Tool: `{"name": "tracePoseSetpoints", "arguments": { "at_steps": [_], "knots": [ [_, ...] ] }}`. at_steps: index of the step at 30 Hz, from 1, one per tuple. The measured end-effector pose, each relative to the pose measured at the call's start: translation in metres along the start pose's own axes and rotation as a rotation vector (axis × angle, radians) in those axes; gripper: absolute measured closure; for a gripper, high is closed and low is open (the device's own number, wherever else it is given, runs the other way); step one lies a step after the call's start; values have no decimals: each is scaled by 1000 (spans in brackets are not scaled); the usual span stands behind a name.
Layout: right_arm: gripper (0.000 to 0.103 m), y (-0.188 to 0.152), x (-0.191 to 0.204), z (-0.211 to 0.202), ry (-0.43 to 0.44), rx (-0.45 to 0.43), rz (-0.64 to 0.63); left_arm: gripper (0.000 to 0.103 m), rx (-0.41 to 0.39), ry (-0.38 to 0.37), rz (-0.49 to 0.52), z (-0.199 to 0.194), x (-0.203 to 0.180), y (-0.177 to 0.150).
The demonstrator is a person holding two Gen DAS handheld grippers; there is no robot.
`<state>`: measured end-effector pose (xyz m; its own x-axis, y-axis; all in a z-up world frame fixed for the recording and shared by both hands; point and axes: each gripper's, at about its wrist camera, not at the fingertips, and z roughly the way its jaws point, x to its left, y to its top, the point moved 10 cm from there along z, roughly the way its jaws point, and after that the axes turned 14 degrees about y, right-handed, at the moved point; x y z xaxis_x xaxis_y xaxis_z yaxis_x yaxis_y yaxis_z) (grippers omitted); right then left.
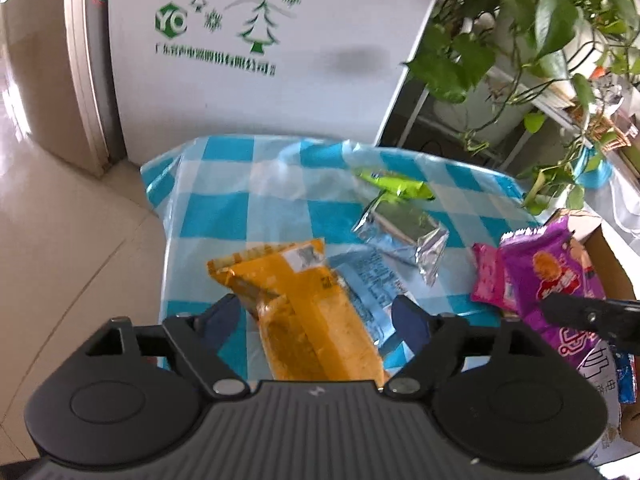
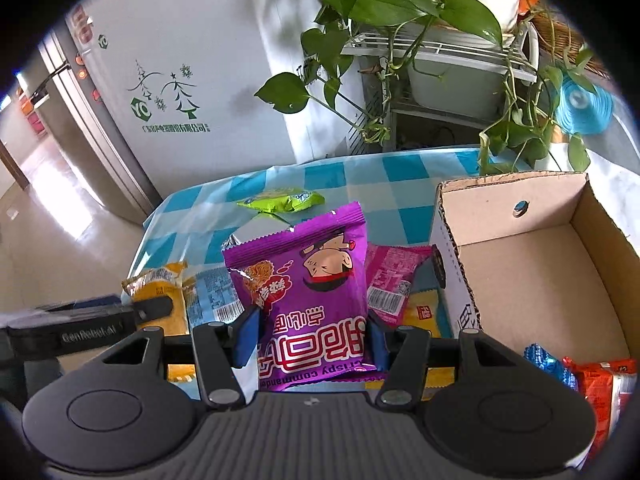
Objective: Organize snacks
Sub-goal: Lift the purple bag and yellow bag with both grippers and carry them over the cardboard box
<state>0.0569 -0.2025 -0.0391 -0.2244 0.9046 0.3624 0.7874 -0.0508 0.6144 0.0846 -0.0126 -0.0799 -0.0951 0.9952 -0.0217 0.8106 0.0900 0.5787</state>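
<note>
Lying on the blue-and-white checked tablecloth [image 1: 224,216], a yellow snack packet [image 1: 304,312] was seen between the spread blue pads of the left gripper [image 1: 320,320]; the jaws were held wide and neither pad was pressed against the wrapper; a pale blue packet [image 1: 372,280] was tucked just beside and partly under the yellow one. A purple snack bag [image 2: 308,292] was clamped at its lower edge by the right gripper [image 2: 312,336], the pads being closed against both sides of it, and the bag was held upright above the other snacks. A silver foil packet [image 1: 404,224] and a green packet [image 1: 396,186] were left further back on the cloth; a pink packet [image 2: 390,276] was found behind the purple bag. An open cardboard box [image 2: 520,248] was placed to the right, with a red packet [image 2: 604,376] and a blue one [image 2: 544,360] lying inside its near corner.
</note>
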Motion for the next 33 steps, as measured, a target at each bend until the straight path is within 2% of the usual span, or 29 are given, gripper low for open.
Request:
{"name": "tracePoseSetpoints", "arguments": {
  "at_steps": [3, 7, 8, 13, 19, 23, 25, 26, 27, 29, 33],
  "knots": [
    [42, 0, 3, 2, 8, 1, -5, 15, 35, 26, 15, 9, -5, -7],
    [42, -1, 7, 6, 12, 6, -13, 14, 88, 82, -1, 27, -2, -17],
    [42, -1, 7, 7, 11, 8, -15, 11, 107, 99, -12, 31, 0, -20],
    [42, -1, 6, 7, 8, 12, -14, 0, 81, 144, -11, 35, 4, -24],
    [42, 0, 6, 7, 11, 11, -14, 0, 91, 152, -27, 38, 4, -24],
    [42, -1, 6, 6, 11, 12, -13, 1, 79, 142, 6, 36, 3, -25],
    [42, -1, 5, 6, 12, 13, -13, 4, 73, 140, 1, 34, 4, -26],
    [42, -1, 6, 6, 13, 13, -14, 10, 65, 140, -5, 31, 5, -25],
    [42, -1, 6, 6, 16, 14, -16, 23, 56, 136, -5, 29, 5, -25],
    [42, -1, 7, 5, 22, 15, -17, 36, 38, 117, 10, 24, 3, -23],
    [42, -2, 7, 4, 30, 16, -14, 43, 24, 91, -18, 17, 6, -24]
  ]
}}
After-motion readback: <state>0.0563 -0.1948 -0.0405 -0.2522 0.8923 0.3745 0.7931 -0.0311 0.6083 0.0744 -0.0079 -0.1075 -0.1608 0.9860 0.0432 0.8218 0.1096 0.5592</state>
